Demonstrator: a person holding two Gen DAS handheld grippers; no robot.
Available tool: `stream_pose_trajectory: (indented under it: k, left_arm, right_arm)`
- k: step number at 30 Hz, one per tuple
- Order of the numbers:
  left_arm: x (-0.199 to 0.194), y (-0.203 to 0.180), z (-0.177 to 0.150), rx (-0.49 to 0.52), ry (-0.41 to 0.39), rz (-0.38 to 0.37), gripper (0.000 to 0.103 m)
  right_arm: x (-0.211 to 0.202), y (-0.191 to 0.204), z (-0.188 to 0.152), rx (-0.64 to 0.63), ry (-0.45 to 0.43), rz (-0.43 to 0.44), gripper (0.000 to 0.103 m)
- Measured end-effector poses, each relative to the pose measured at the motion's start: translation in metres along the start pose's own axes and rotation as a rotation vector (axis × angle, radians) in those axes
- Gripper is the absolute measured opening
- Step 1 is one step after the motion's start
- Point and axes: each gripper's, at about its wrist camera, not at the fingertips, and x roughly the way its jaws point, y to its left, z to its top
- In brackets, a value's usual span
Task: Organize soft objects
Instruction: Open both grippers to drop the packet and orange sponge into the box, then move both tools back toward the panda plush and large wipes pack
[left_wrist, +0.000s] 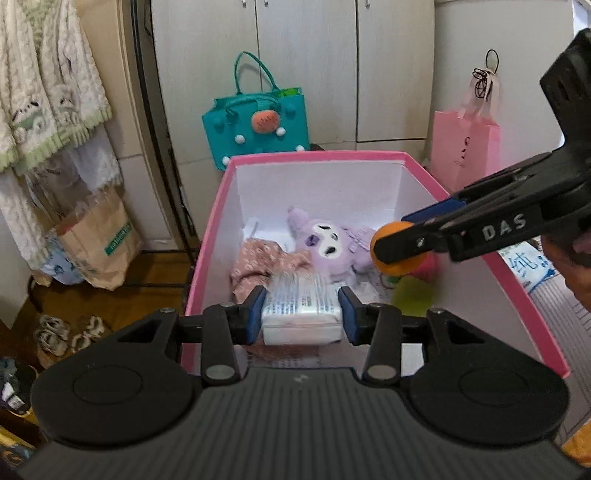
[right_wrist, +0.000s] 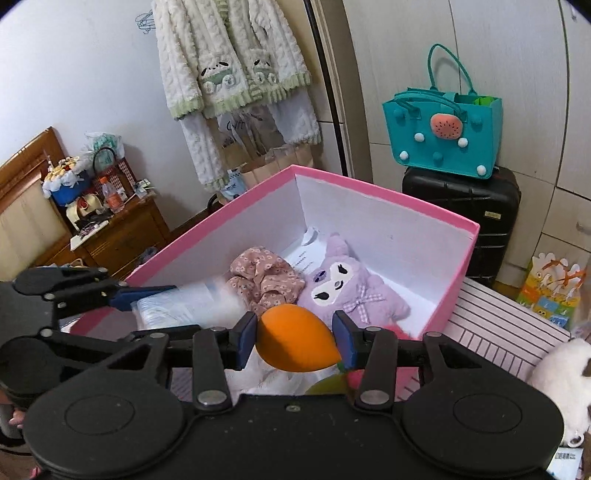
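In the left wrist view, the left gripper (left_wrist: 302, 308) is seen nearest, over the near end of the pink box (left_wrist: 218, 210); a white tissue pack (left_wrist: 301, 314) in clear printed wrap sits between its blue pads (left_wrist: 255, 314). The left pad lies against the pack; a thin gap may show at the right pad, so whether the jaws still clamp it cannot be told for certain. The pack appears blurred along its far edge. In the right wrist view, the right gripper (right_wrist: 294, 339) is seen over the same box, with an orange egg-shaped sponge (right_wrist: 295, 341) between its pads, both of which touch the sponge; the jaws are closed on it. Beneath the sponge, white cloth, something pink and a yellow-green item are partly visible but cannot be identified. Further into the box, a crumpled pink floral cloth (right_wrist: 264, 282) lies on the floor, touching a purple plush toy (right_wrist: 351, 288) that lies face up beside it. Behind these, white paper (right_wrist: 306, 258) lies flat against the far wall. Beyond the box, a teal felt bag (right_wrist: 439, 136) is set on a black suitcase (right_wrist: 461, 206). A pink paper bag (left_wrist: 465, 147) is noted against the cupboard, and a brown paper bag (left_wrist: 99, 240) on the floor to the left. A cream fleece garment (right_wrist: 229, 59) hangs on the wall.
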Motion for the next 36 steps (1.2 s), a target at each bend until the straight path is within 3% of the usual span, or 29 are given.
stream_pose_trajectory:
  k: [3, 6, 17, 23, 30, 36]
  left_arm:
    - [-0.011, -0.006, 0.002, 0.064, -0.060, 0.057, 0.045]
    - [-0.022, -0.009, 0.003, 0.075, -0.085, 0.052, 0.049]
    - [-0.047, -0.011, 0.004, 0.026, -0.032, -0.039, 0.057]
    - [-0.081, -0.017, 0.006, 0.007, -0.031, -0.086, 0.063]
    - [-0.117, -0.036, 0.008, 0.038, 0.010, -0.164, 0.070]
    - [-0.132, -0.057, 0.001, 0.079, 0.068, -0.209, 0.071]
  right_arm:
    - [-0.001, -0.003, -0.001, 0.018, -0.001, 0.004, 0.054]
    - [-0.012, -0.008, -0.004, 0.057, -0.016, 0.028, 0.054]
    - [-0.080, 0.000, -0.025, 0.055, -0.097, 0.006, 0.056]
    - [-0.118, 0.014, -0.033, 0.014, -0.119, 0.006, 0.059]
    - [-0.157, 0.027, -0.045, -0.001, -0.110, 0.042, 0.063]
    - [-0.183, 0.037, -0.058, -0.026, -0.111, 0.004, 0.065]
